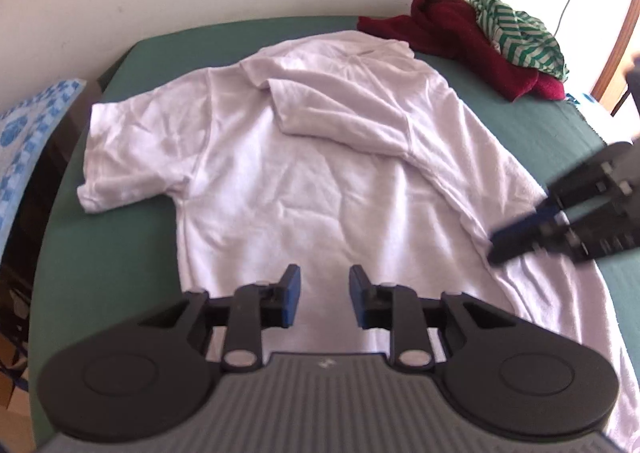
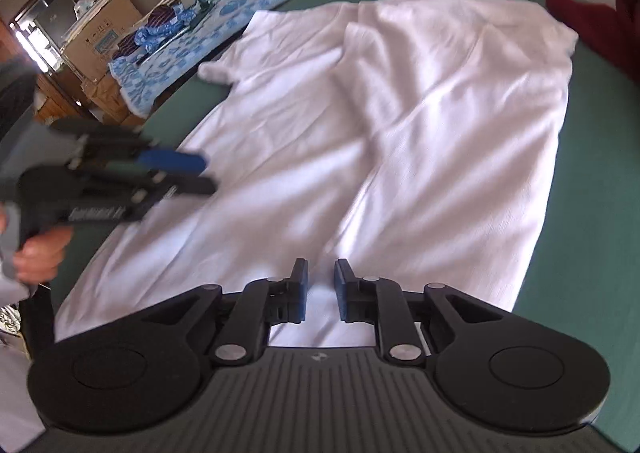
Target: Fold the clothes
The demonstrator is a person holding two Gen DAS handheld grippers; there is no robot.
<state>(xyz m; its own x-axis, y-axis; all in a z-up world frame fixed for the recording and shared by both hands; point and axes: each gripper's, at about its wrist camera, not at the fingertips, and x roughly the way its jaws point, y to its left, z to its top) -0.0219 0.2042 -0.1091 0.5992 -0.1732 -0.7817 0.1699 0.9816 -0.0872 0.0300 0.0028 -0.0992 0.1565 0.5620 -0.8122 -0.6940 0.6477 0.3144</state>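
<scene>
- I am seeing white lettering on the side of the left gripper (image 2: 188,173) in the right wrist view, but blur is making it unreadable; no brand is legible anywhere else.
- Far left of my right gripper (image 2: 320,289), a cardboard box (image 2: 102,39) is standing with faint printed marks I cannot read; what it is holding is not visible.
- A white T-shirt (image 1: 304,181) is lying spread on the green table (image 1: 116,261), directly ahead of and under both grippers, one sleeve folded over its chest.
- My left gripper (image 1: 325,295) is hovering over the shirt's lower part, its blue pads (image 1: 291,293) standing apart with nothing between them.
- My right gripper is hanging over the shirt hem, jaws parted by a narrow gap, white cloth showing through it; I am not seeing cloth pinched.
- A hand (image 2: 40,253) is holding the left gripper's handle.
- Beyond the shirt, ahead and right of the left gripper, a dark red garment (image 1: 460,37) is lying with a green-and-white striped garment (image 1: 516,33) on top.
- A blue patterned cloth (image 2: 192,33) is lying left of the table.
</scene>
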